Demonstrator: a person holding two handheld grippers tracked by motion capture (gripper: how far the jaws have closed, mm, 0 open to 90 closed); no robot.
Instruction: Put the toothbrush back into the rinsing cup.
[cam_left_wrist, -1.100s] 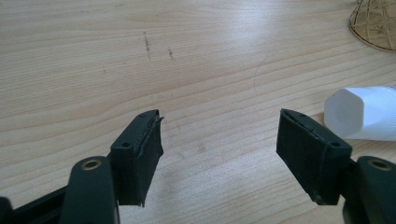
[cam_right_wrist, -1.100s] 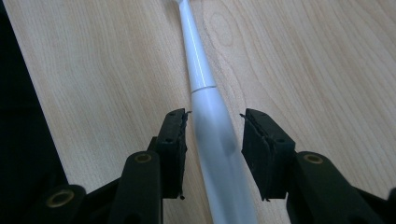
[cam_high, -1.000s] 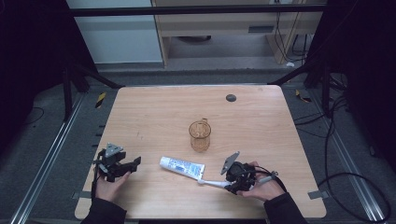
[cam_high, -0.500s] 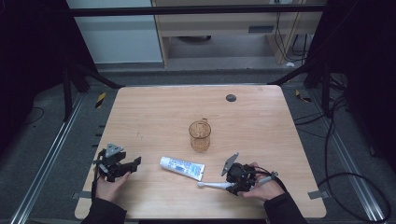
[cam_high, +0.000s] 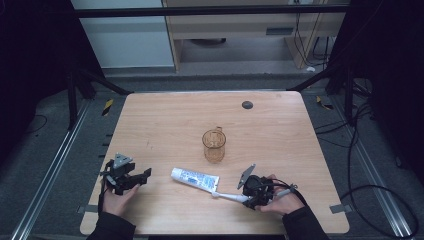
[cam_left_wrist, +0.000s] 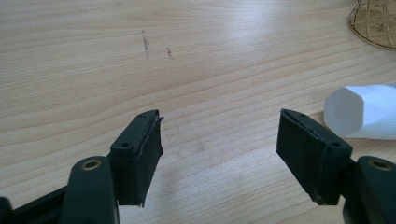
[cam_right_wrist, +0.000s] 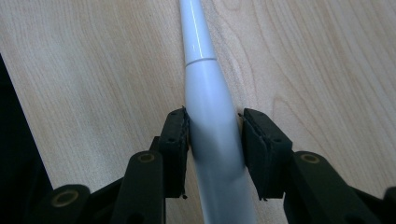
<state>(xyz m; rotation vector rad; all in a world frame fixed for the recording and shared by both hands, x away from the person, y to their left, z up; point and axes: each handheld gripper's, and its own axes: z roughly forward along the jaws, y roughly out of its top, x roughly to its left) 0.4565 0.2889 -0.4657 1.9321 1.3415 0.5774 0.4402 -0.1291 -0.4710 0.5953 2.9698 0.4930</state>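
Toothbrush (cam_high: 227, 196) has slid slightly left with the right gripper (cam_high: 248, 198), jaws clamped on its white handle, long axis across the near tabletop (cam_high: 280, 135), head toward the toothpaste tube (cam_high: 194, 178); left gripper (cam_left_wrist: 219, 140) jaws wide open, empty, tube's cap visible beside them.

Your white toothbrush (cam_high: 229, 196) lies flat on the worktop (cam_high: 280, 130), handle end toward you, head beside the white toothpaste tube (cam_high: 195, 178), with the amber glass mug (cam_high: 214, 145) upright just beyond.
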